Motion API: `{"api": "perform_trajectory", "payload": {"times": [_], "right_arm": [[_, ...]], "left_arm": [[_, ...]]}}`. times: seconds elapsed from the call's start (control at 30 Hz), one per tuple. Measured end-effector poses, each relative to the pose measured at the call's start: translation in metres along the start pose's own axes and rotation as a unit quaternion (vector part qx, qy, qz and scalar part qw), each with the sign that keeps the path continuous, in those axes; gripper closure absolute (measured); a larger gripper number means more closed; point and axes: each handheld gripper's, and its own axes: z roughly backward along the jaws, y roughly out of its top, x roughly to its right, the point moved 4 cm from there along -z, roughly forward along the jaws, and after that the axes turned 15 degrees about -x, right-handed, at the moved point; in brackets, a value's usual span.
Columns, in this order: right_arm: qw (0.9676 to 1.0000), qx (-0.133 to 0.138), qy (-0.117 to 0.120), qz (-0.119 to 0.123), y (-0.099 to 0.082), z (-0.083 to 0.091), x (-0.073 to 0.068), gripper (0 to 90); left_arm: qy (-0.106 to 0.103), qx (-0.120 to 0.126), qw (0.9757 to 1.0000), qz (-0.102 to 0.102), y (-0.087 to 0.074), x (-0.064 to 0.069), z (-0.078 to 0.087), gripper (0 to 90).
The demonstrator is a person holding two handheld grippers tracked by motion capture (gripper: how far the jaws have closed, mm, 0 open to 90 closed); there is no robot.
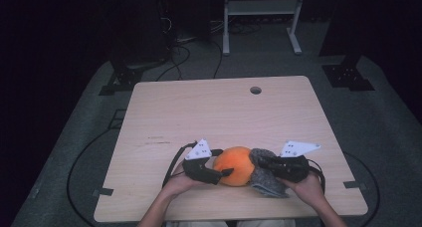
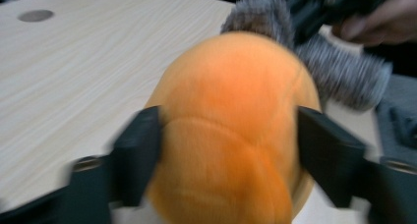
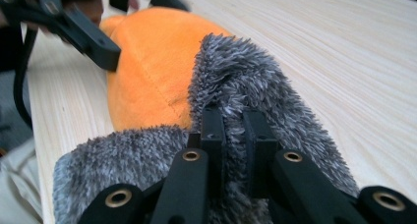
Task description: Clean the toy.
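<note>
An orange plush toy (image 1: 238, 165) with a grey furry part (image 1: 264, 181) lies near the table's front edge. In the left gripper view the orange body (image 2: 231, 86) fills the gap between the two jaws of my left gripper (image 2: 228, 130), which lie against its sides. From the high view my left gripper (image 1: 221, 167) is at the toy's left. My right gripper (image 1: 266, 163) is at its right, shut on the grey fur (image 3: 246, 71); its jaws (image 3: 233, 116) stand close together, sunk in the pile. Orange plush (image 3: 147, 62) lies just beyond them.
The light wooden table (image 1: 199, 112) has a round hole (image 1: 256, 90) near its far edge. Behind the table a white metal stand (image 1: 261, 18) rests on the grey floor. Black cables run across the floor at the left and back.
</note>
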Motion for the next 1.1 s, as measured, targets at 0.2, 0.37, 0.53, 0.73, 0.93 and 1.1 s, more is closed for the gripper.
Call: {"api": "perform_trajectory", "payload": {"times": [0.2, 0.37, 0.53, 0.73, 0.93, 1.1], "right_arm": [[0.9999, -0.003, -0.01, 0.006, 0.0, 0.0, -0.001, 80.8], [0.9997, 0.012, -0.014, -0.013, 0.001, 0.003, 0.005, 80.9], [0.9998, 0.02, -0.001, -0.009, 0.01, -0.006, 0.002, 80.9], [0.9998, 0.017, 0.007, 0.008, 0.011, -0.012, -0.009, 80.8], [0.999, -0.023, -0.01, -0.037, -0.006, -0.018, 0.008, 80.9], [0.9984, 0.041, 0.022, -0.03, 0.011, -0.005, -0.001, 80.8]], "left_arm": [[0.045, 0.004, 0.999, -0.002, 0.007, 0.002, -0.006, 33.5], [0.115, 0.039, 0.9909, -0.057, 0.014, 0.009, -0.006, 40.6], [0.051, 0.048, 0.9975, 0.005, 0.012, -0.002, 0.001, 22.5], [0.036, 0.03, 0.9966, 0.068, 0.002, -0.015, 0.002, 25.3], [0.035, 0.021, 0.9971, 0.064, -0.005, -0.015, 0.005, 29.5], [0.022, 0.013, 0.9989, 0.04, -0.004, -0.008, 0.004, 30.1]]}}
